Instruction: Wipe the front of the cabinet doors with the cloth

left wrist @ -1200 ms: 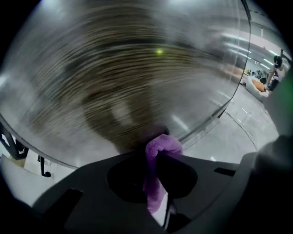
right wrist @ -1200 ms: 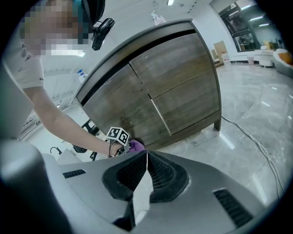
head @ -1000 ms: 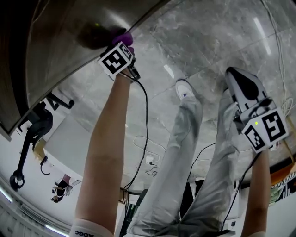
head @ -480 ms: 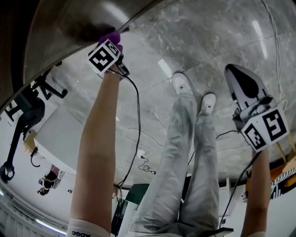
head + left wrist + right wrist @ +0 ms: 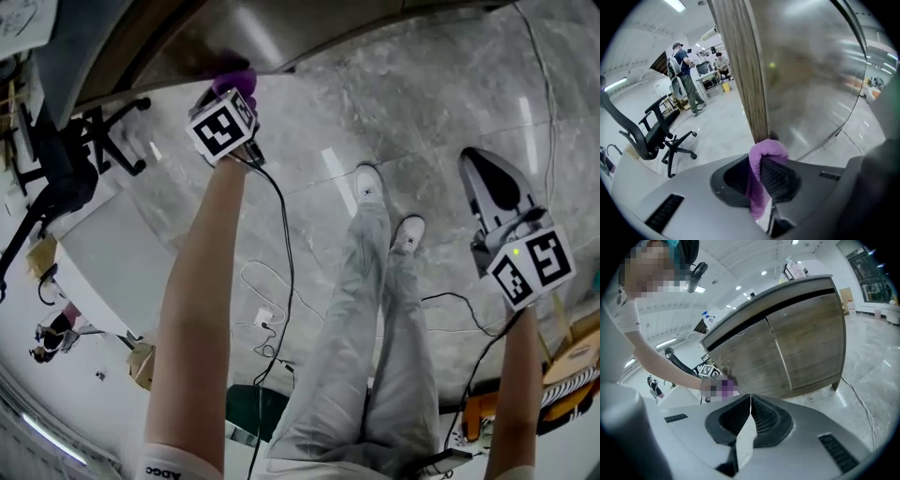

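One cloth [image 5: 765,149]; sleeve [image 5: 176,465] lettering "ADCC"

A glossy grey marbled floor [image 5: 422,103] spreads below. On it stand two white sneakers [image 5: 368,183], and the legs above them are in pale grey trousers [image 5: 366,337]. A thin white cable [image 5: 265,319] loops loosely over the floor beside the trousers. A black office chair [image 5: 649,136] on castors stands just beside a white tabletop [image 5: 103,253]. Farther back in the room stands a person with a backpack [image 5: 686,75]. Another person [image 5: 723,62] appears to be seated at a desk, though that part is small. Long ceiling lights [image 5: 675,4] glow overhead.
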Motion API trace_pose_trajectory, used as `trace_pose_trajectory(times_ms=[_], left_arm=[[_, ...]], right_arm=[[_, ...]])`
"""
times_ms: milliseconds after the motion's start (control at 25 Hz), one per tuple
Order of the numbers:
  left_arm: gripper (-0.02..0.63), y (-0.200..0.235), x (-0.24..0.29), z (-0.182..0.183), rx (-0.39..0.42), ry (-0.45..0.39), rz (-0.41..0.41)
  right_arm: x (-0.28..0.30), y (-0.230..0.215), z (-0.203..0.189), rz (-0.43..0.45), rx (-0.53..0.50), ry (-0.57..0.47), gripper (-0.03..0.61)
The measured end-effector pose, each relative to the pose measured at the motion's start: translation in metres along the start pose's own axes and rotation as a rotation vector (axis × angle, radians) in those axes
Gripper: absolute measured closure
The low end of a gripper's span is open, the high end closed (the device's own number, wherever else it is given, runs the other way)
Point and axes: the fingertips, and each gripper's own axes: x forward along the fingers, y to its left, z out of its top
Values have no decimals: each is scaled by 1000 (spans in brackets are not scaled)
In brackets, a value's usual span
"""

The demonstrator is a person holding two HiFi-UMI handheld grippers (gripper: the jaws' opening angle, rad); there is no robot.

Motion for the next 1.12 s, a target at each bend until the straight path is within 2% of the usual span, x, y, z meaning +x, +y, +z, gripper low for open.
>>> trace_pose_trajectory(times_ms=[200,400,720,880,1120], left_arm=[[568,26,-66,51,-39,-93,17],[568,42,-131,98,-78,-175,18],[568,65,-223,160,-212,-354,27],[568,68,-275,170,-258,-454,-12],[568,44,-387,158,-202,-574,-136]], right_arm=[[-27,38,37,59,-101,4,551],[-66,62,61,63,-145,-8,551],[-123,97,65,73,-202,-23,551],[-158,114,63,71,-220,-31,551],[-231,135,74,39,-236,-66,551]])
